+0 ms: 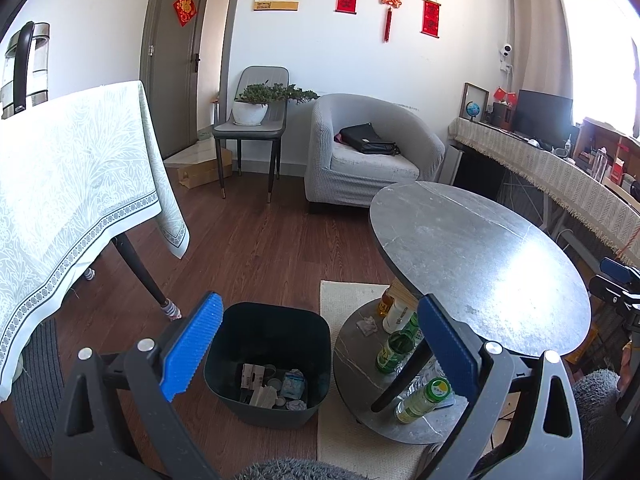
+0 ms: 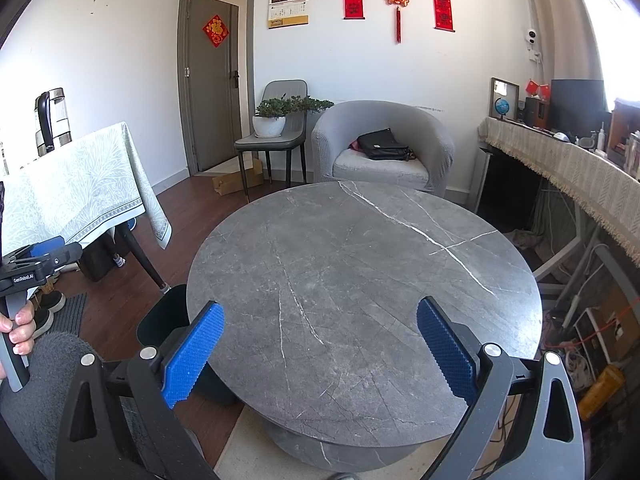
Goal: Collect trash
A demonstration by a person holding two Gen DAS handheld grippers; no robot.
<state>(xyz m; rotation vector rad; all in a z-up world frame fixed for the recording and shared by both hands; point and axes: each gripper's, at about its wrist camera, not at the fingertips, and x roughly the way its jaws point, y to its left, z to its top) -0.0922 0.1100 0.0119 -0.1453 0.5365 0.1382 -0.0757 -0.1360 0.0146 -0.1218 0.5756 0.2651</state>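
The left gripper (image 1: pixel 320 344) hangs with its blue pads spread wide and empty above the dark trash bin (image 1: pixel 269 364), which stands on the floor just left of the round marble coffee table (image 1: pixel 472 248). Crumpled paper and cardboard scraps (image 1: pixel 276 388) lie in the bin's bottom. A crumpled wad, probably tissue (image 1: pixel 367 325), sits on the table's lower shelf beside green bottles (image 1: pixel 394 350). The right gripper (image 2: pixel 320 350), also spread and empty, hovers over the tabletop.

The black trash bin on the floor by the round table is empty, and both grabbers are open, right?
Not quite. The left wrist view shows the black trash bin already holds crumpled paper and wrappers. The left gripper and right gripper are open.
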